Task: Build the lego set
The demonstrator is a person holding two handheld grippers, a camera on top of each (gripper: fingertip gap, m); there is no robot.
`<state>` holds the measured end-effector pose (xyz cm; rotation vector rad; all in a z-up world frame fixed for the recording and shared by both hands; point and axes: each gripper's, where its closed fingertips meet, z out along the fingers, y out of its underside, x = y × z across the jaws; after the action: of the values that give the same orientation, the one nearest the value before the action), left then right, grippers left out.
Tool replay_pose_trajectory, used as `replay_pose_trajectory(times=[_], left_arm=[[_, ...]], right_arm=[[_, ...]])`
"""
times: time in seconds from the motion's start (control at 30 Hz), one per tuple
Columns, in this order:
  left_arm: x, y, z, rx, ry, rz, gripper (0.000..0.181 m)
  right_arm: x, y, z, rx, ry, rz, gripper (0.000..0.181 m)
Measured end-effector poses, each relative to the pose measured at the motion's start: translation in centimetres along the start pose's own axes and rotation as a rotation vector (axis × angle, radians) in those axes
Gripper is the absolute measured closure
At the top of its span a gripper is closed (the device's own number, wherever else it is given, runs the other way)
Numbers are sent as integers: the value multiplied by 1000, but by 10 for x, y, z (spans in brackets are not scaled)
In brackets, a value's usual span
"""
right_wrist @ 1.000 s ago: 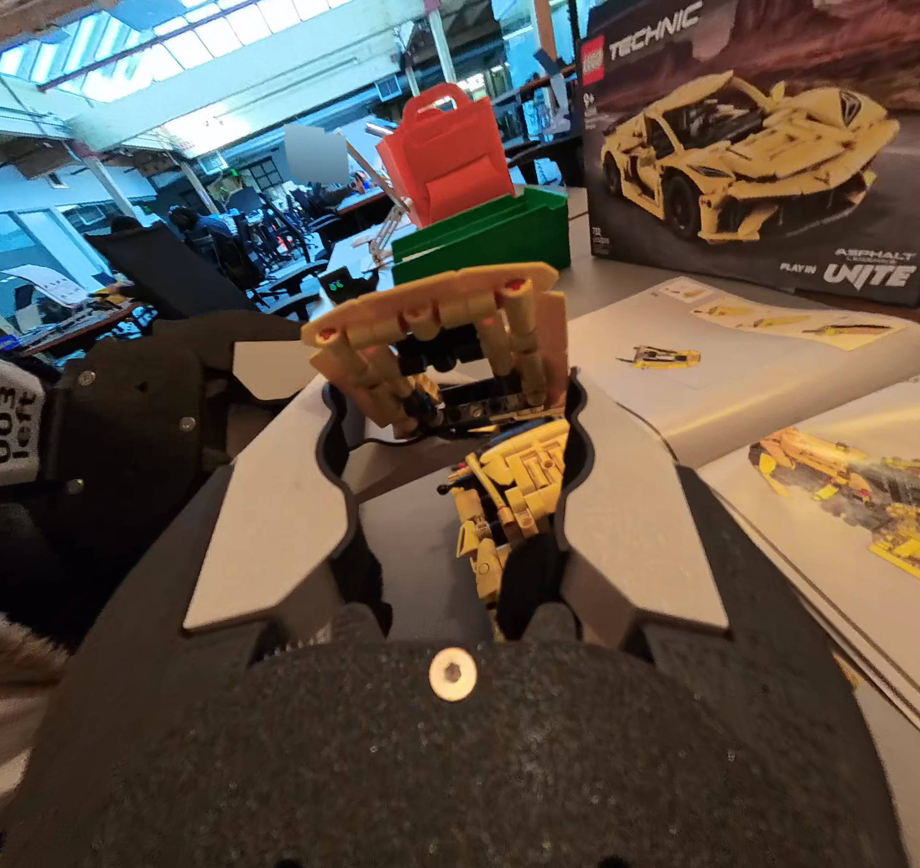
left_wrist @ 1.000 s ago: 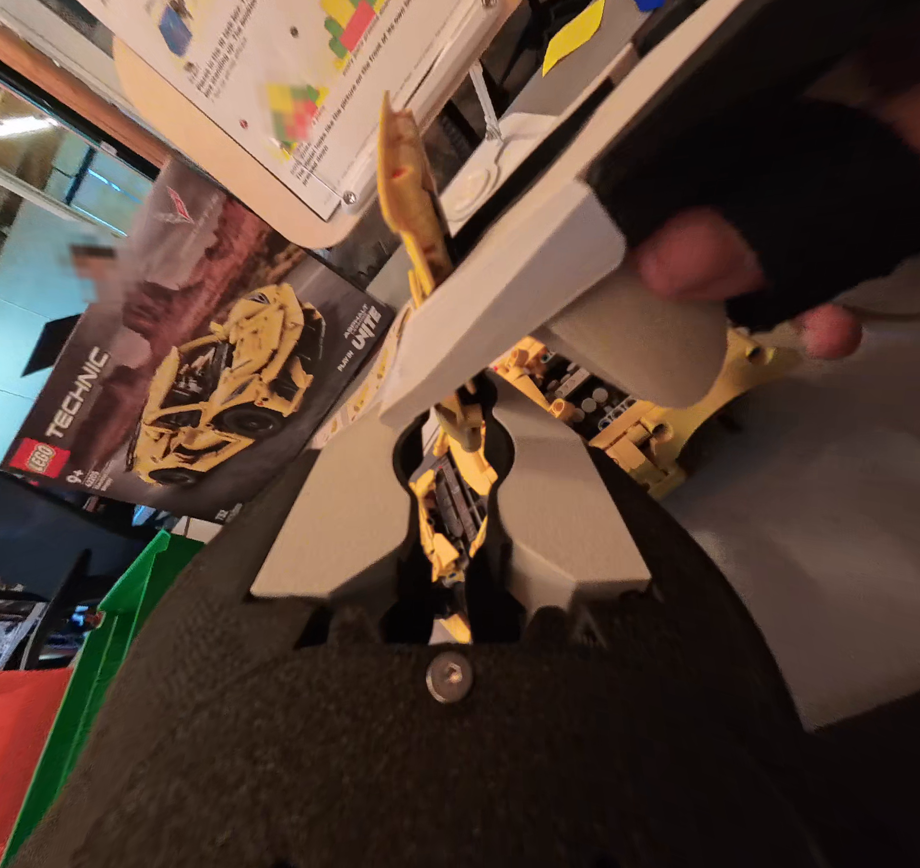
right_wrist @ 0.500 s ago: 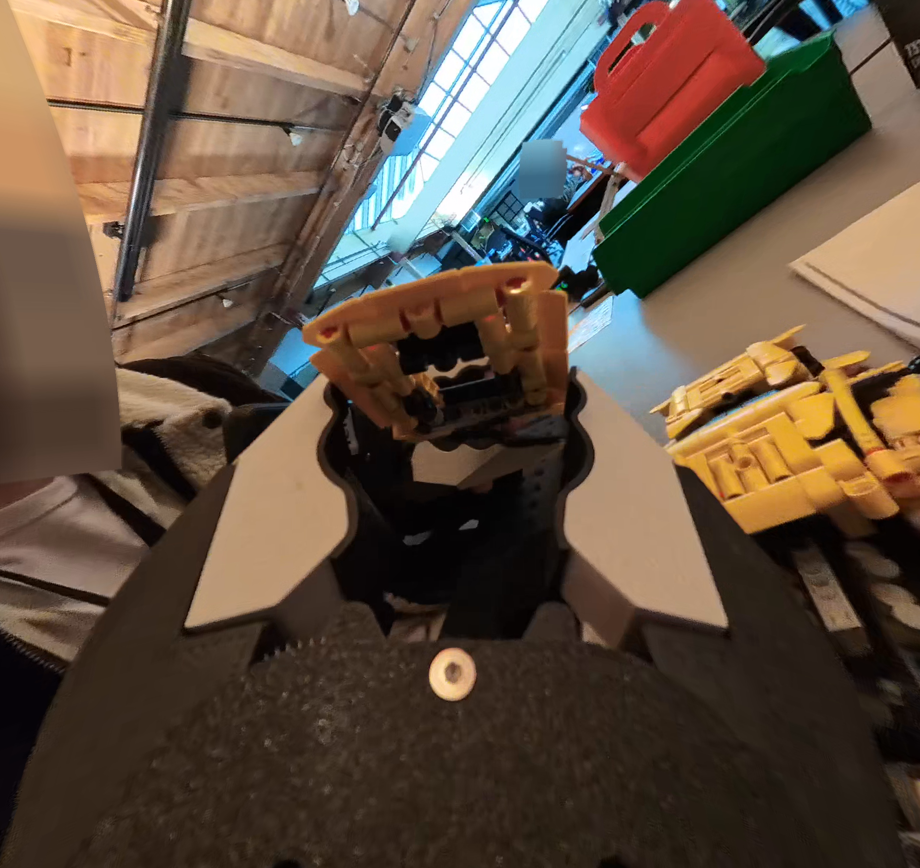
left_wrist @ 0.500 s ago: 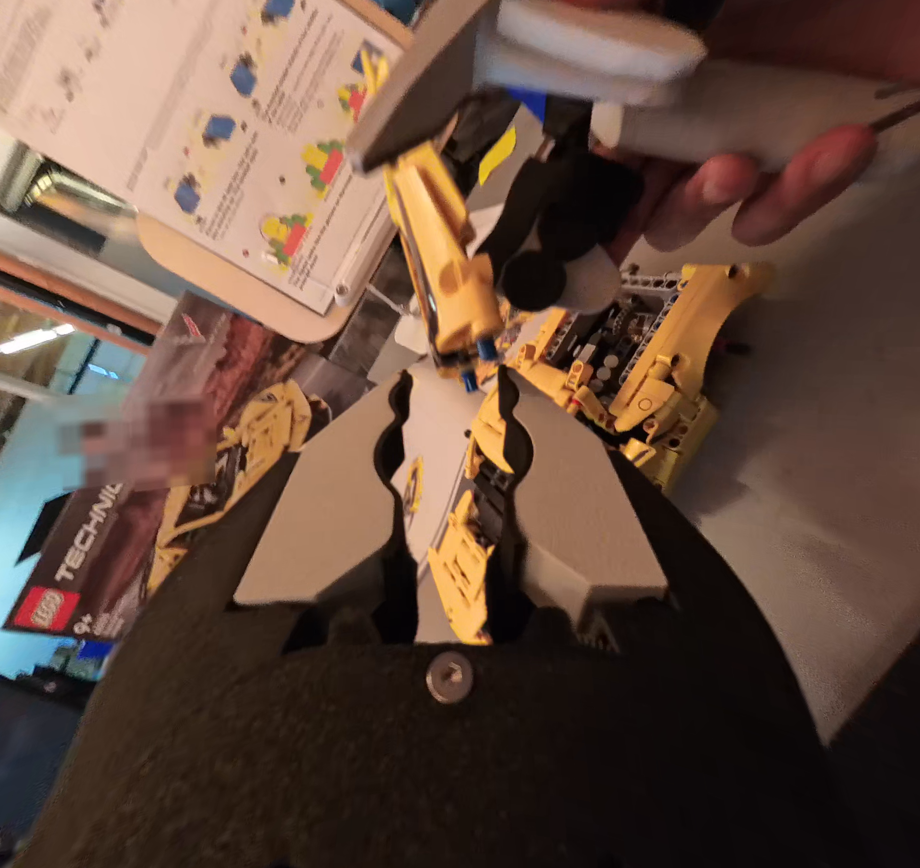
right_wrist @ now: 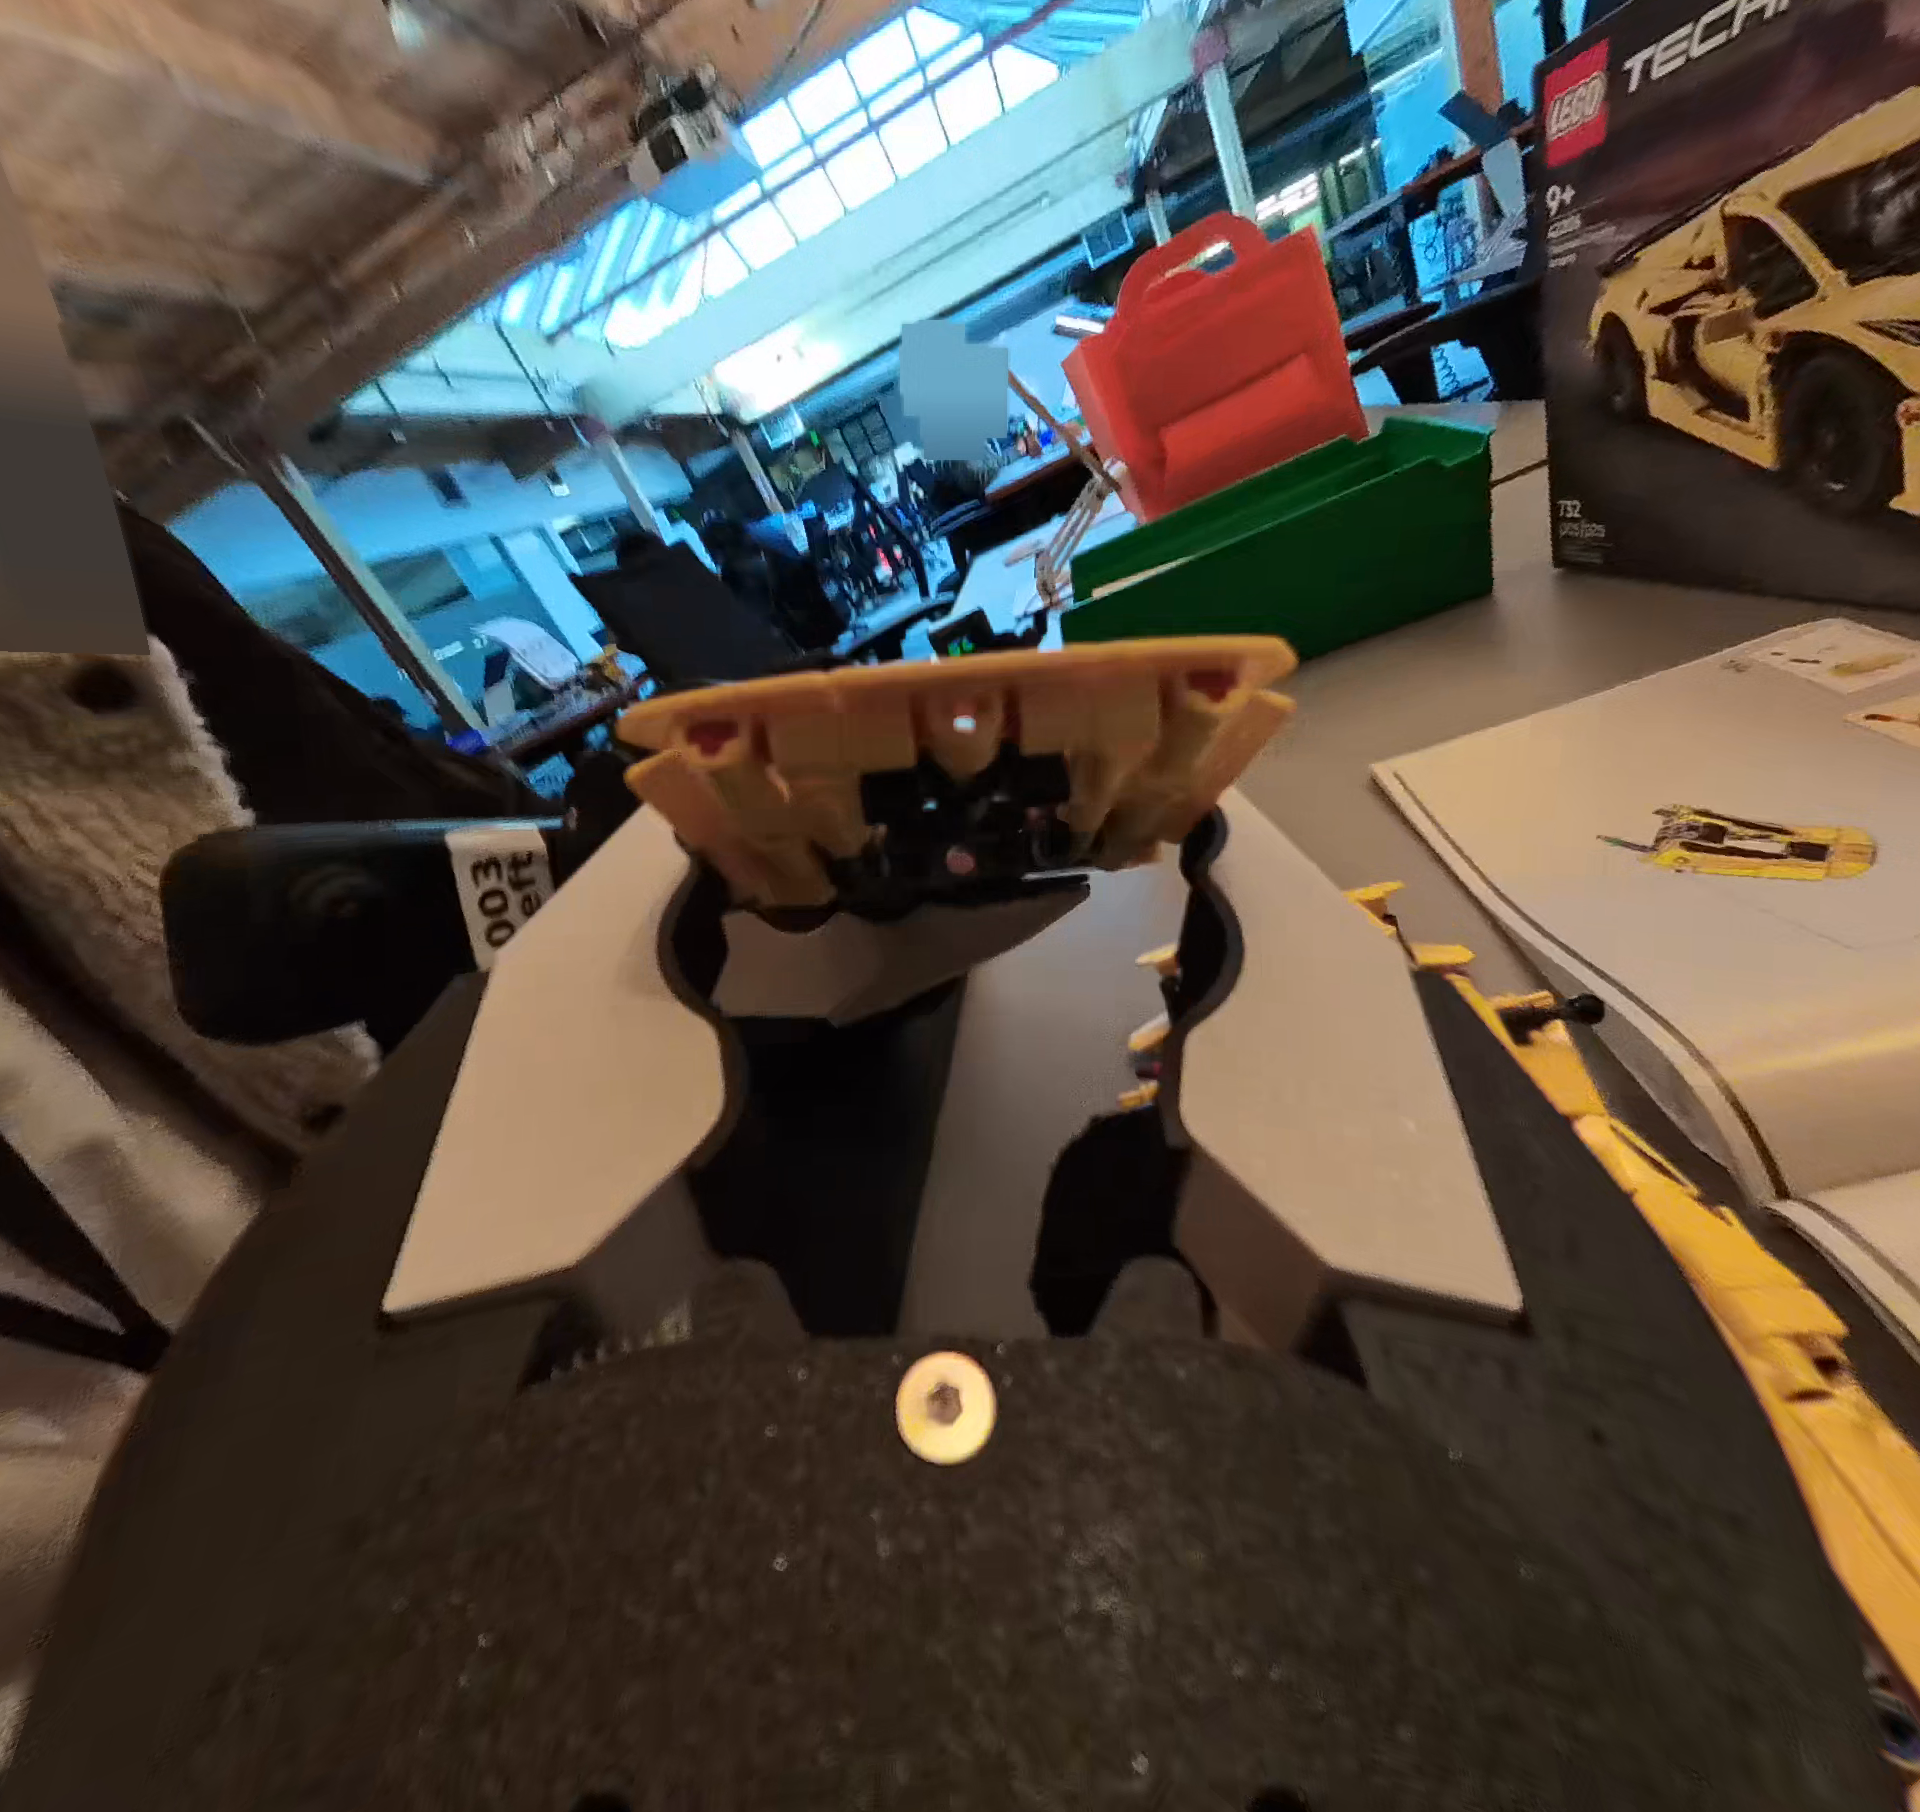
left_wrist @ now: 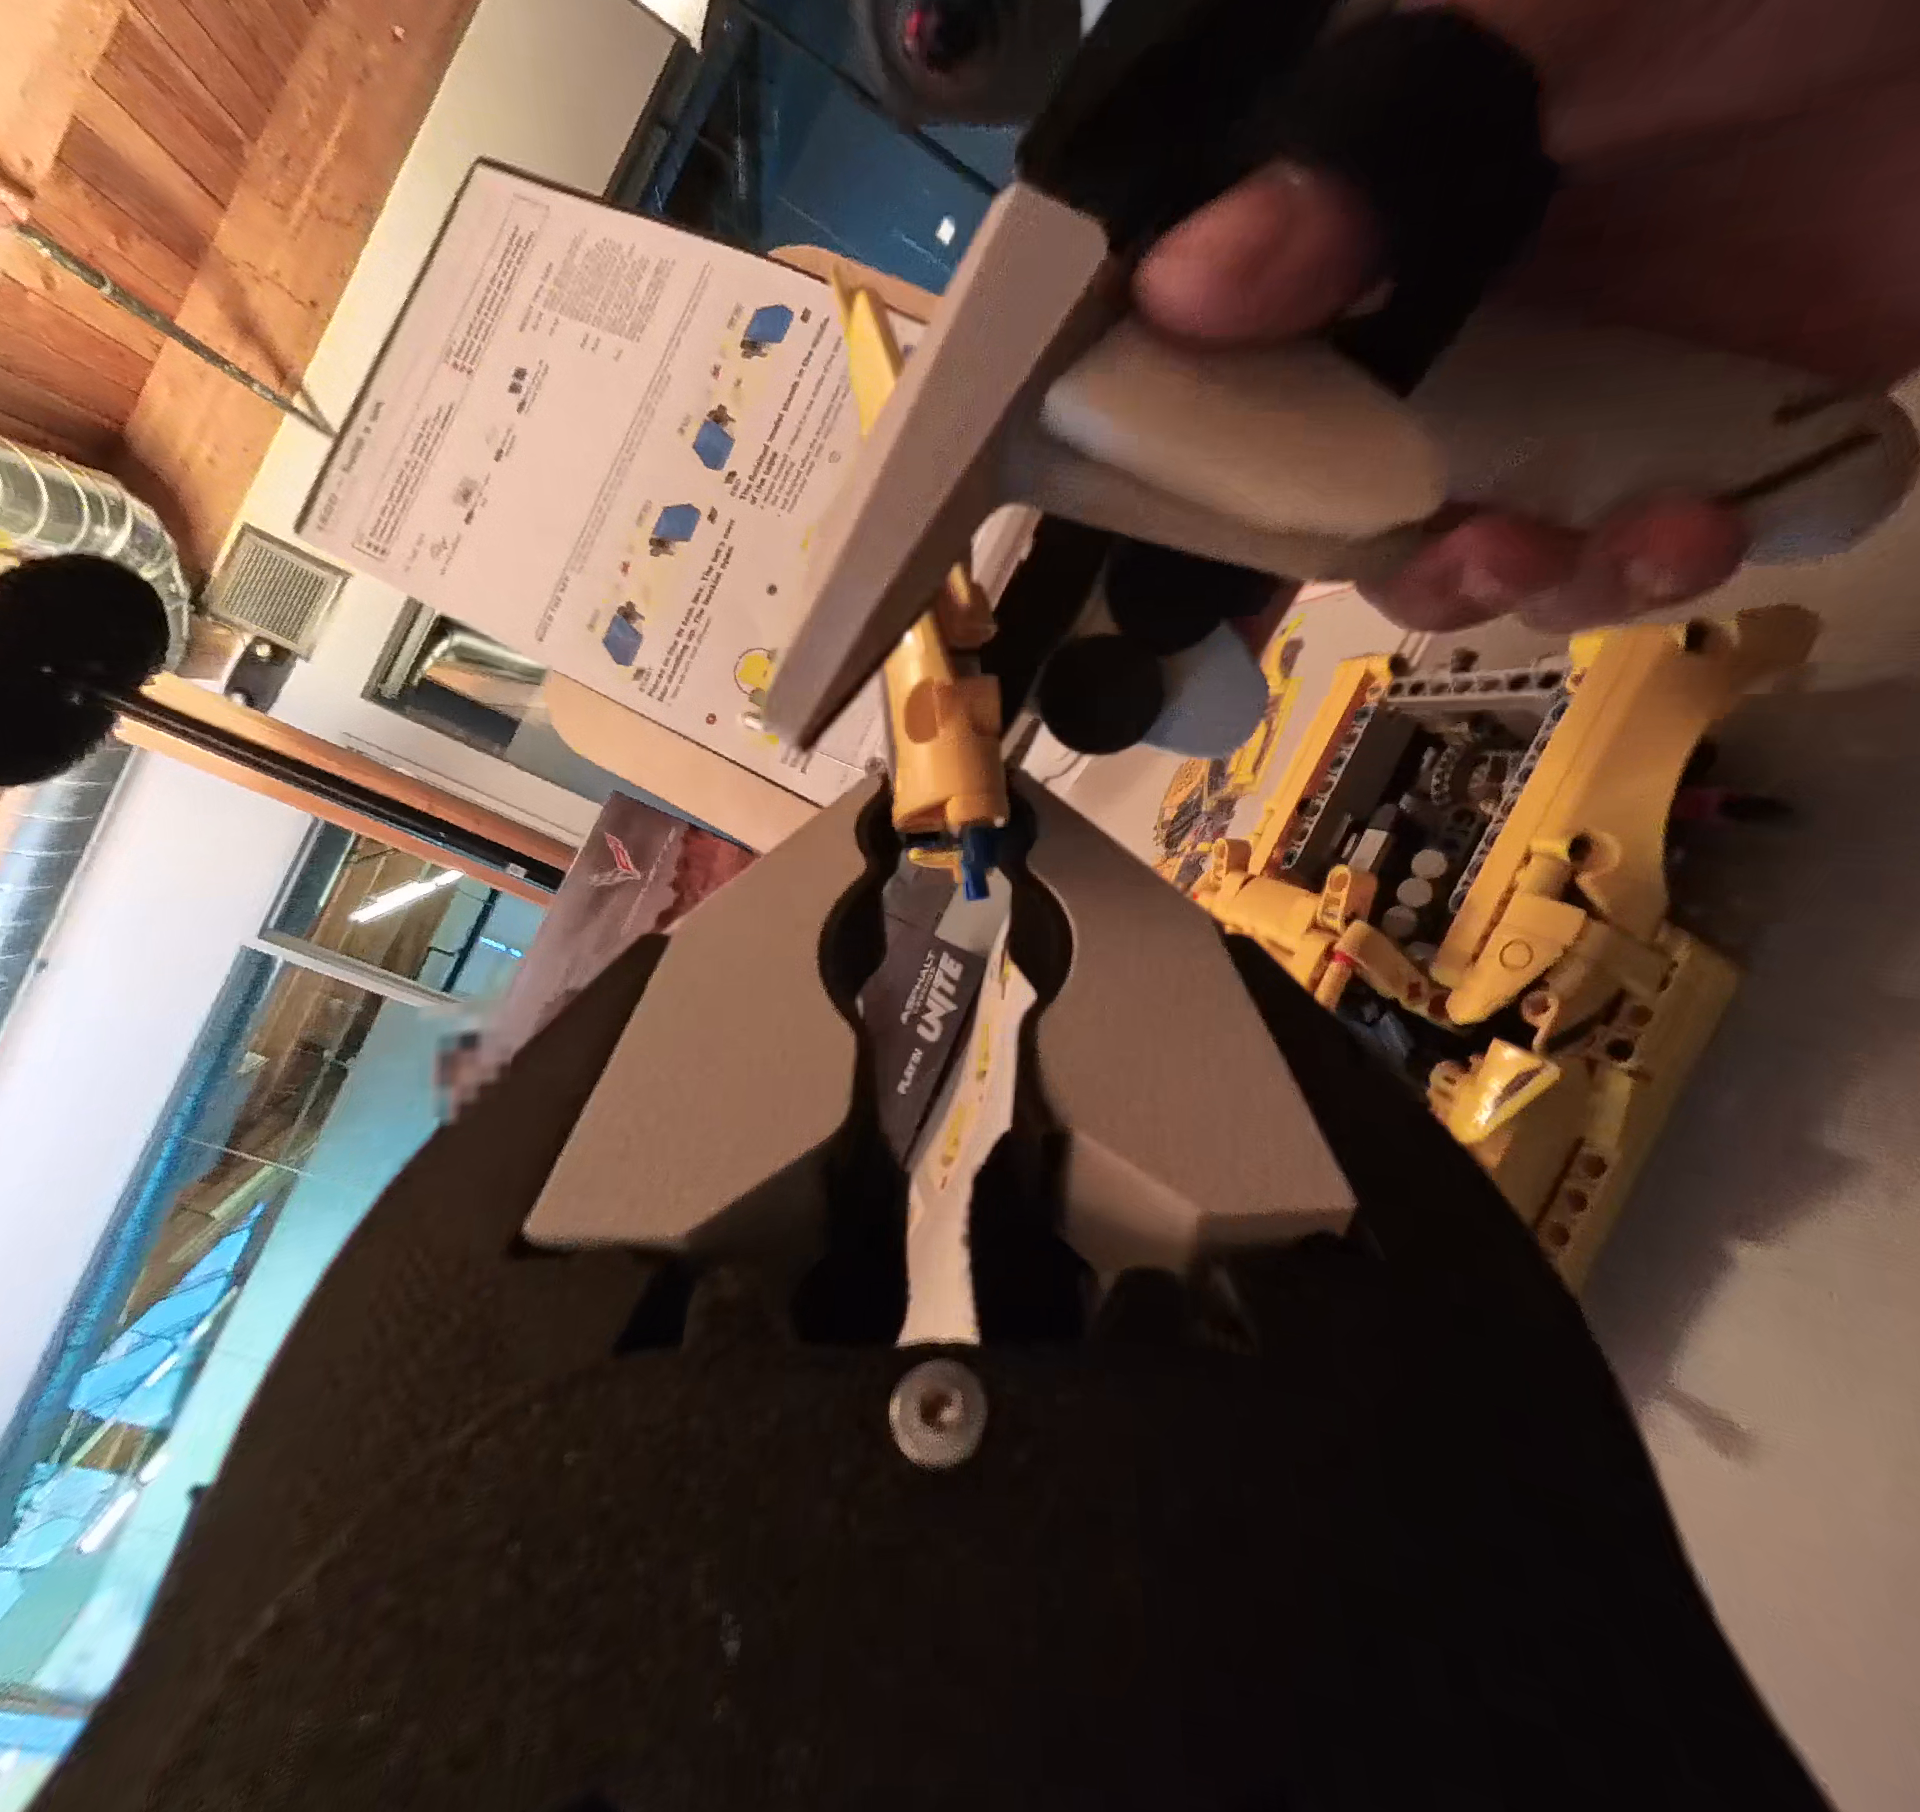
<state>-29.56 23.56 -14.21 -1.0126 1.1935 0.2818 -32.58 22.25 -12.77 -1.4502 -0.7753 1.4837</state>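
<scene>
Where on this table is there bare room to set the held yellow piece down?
Bare grey table lies between the green bin, the set's box and the open instruction booklet. In the left wrist view, more lies right of the yellow car body. It is crowded around the car body and booklet. The right gripper holds the yellow sub-assembly.

Two claws: left claw (left_wrist: 951, 843), right claw (right_wrist: 940, 863). One yellow panel piece (right_wrist: 951, 765), one part-built yellow car (left_wrist: 1455, 889). One set box (right_wrist: 1745, 287), one open booklet (right_wrist: 1683, 869), one green bin (right_wrist: 1288, 541), one red case (right_wrist: 1210, 380).
</scene>
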Motion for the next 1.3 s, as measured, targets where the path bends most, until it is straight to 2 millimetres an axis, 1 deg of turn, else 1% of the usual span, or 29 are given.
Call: replay_pose_trajectory(times=[0.07, 0.13, 0.17, 0.23, 0.27, 0.3, 0.33, 0.4, 0.43, 0.47, 0.53, 0.57, 0.63, 0.73, 0.8, 0.93, 1.07, 1.2, 1.3], left_arm=[[2, 0, 5, -5, 11, -32, 164], [10, 8, 12, -42, 74, -68, 164], [16, 12, 13, -48, 117, -98, 164], [34, 24, 10, -53, 270, -190, 162], [43, 34, 8, -79, 361, -262, 162], [49, 40, 5, -78, 451, -367, 158], [51, 42, 3, -64, 542, -495, 149], [53, 47, 3, -67, 731, -724, 120], [52, 50, 5, -65, 795, -795, 113], [51, 53, 7, -62, 832, -828, 107], [55, 59, 11, -70, 853, -816, 106], [58, 58, 10, -65, 860, -802, 106], [67, 55, 8, -63, 861, -761, 107], [75, 64, 10, -89, 805, -676, 107], [74, 66, 13, -88, 775, -684, 110], [71, 67, 13, -79, 771, -735, 115], [65, 65, 13, -66, 797, -817, 115], [56, 50, 12, -12, 841, -933, 115], [46, 27, 11, 55, 871, -1035, 114]], right_arm=[[6, -2, -3, 18, 30, 5, 94], [19, 5, -9, -54, 94, -5, 94], [24, 4, -15, -67, 115, -14, 94], [41, -4, -36, -100, 181, -62, 95], [54, 0, -48, -177, 235, -119, 95], [68, 6, -59, -255, 290, -181, 95], [77, 11, -66, -310, 321, -228, 95], [84, 23, -65, -385, 312, -255, 95], [85, 29, -61, -416, 297, -259, 95], [84, 32, -56, -427, 278, -277, 95], [85, 38, -49, -435, 265, -335, 95], [88, 43, -48, -470, 276, -353, 95], [86, 48, -44, -499, 265, -348, 95], [85, 53, -41, -531, 266, -349, 95], [89, 62, -43, -587, 279, -345, 95], [92, 64, -48, -617, 289, -309, 95], [92, 63, -43, -662, 286, -333, 95], [92, 64, -42, -779, 298, -361, 95], [92, 64, -38, -856, 331, -449, 95]])
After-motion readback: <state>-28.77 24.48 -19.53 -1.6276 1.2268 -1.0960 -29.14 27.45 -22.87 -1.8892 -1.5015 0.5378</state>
